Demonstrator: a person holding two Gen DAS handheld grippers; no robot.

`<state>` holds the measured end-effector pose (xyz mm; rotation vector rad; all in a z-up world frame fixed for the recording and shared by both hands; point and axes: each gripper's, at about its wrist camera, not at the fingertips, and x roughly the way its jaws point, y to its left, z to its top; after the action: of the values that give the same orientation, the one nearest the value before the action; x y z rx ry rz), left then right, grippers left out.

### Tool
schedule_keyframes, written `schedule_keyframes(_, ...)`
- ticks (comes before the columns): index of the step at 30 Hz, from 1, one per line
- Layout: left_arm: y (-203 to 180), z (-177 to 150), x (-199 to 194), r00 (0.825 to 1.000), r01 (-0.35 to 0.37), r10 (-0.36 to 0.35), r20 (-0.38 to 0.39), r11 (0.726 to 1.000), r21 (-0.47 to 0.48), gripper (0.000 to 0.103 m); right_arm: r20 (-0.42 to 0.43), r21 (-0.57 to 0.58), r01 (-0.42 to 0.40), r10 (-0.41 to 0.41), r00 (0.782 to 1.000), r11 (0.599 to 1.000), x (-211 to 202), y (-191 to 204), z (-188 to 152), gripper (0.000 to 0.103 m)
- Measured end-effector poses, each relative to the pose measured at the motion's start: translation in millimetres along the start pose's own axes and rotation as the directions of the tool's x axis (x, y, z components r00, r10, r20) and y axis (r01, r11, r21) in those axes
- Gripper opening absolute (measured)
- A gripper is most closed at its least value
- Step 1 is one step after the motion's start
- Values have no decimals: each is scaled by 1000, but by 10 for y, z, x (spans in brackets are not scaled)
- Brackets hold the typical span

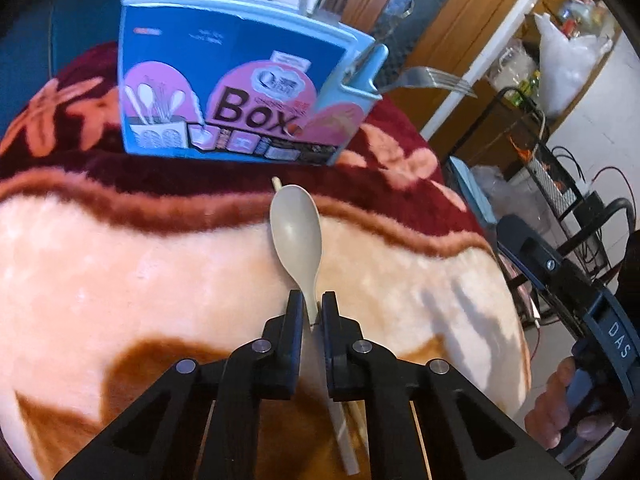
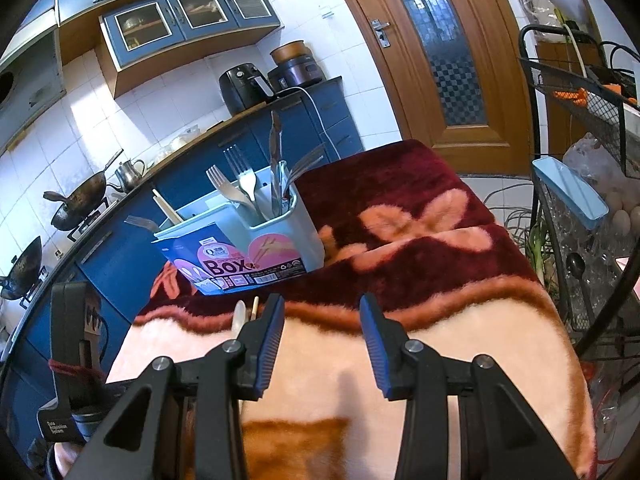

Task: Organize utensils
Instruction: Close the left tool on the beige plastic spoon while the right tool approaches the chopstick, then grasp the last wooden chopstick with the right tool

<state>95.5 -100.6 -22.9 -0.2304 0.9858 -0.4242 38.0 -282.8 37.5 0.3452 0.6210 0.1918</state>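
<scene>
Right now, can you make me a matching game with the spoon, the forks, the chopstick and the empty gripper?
Things:
1. beige spoon
2. forks
3. loose chopstick
4. right hand-held gripper

States:
A. standing in the blue utensil box
B. open, holding nothing
C. lying on the blanket
D. pinched in the left hand-held gripper

Pairs: 1-D, 2-A, 3-C, 4-B

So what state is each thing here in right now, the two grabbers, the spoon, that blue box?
Left gripper: shut on the spoon's handle.
Spoon: held, bowl pointing toward the box.
Right gripper: open, holding nothing.
Box: upright on the blanket, open at the top, forks standing in it.
Forks: upright, prongs up.
Blanket: spread flat under everything.
Door: closed.
</scene>
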Motion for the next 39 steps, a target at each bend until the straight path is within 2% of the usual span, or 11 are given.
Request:
schedule_keyframes(2, 36, 1, -53, 1000, -3, 3, 15, 1000, -7, 5, -5, -10, -2, 2, 1000, 1000, 2, 22, -6, 43)
schedule_keyframes(9, 251, 26, -224, 998, -41, 44, 53, 998, -42, 5, -65, -54, -17, 14, 998, 998, 99, 213, -31, 43)
schedule_keyframes(16, 477, 15, -443, 993, -29, 37, 116, 997, -77, 5, -212, -96, -71, 49, 976, 993, 351, 463, -76, 43)
schedule_keyframes(20, 553, 20, -596, 985, -41, 52, 167, 997, -71, 5, -311, -164, -92, 37, 950, 982, 552, 655, -122, 43)
schedule_keyframes(24, 631, 18, -716, 977, -43, 56, 204, 997, -69, 5, -398, -208, -98, 8, 918, 973, 725, 790, -162, 34)
schedule_keyframes(26, 677, 17, -770, 975, -41, 55, 215, 997, -70, 5, -450, -193, -97, 0, 893, 976, 832, 797, -160, 31)
schedule_keyframes(28, 706, 14, -821, 973, -34, 49, 227, 997, -72, 5, -516, -162, -92, -5, 857, 983, 959, 781, -152, 29)
schedule_keyframes(34, 724, 28, -942, 964, -17, 27, 264, 999, -43, 5, -603, -149, -49, -52, 796, 988, 1197, 779, -92, 22)
schedule_keyframes(37, 709, 36, -984, 960, -15, 21, 278, 1000, -24, 5, -616, -176, -30, -86, 783, 984, 1252, 815, -84, 15)
schedule_keyframes(39, 701, 47, -1008, 958, -9, 13, 286, 1000, -14, 5, -617, -178, -32, -86, 782, 984, 1265, 830, -75, 8)
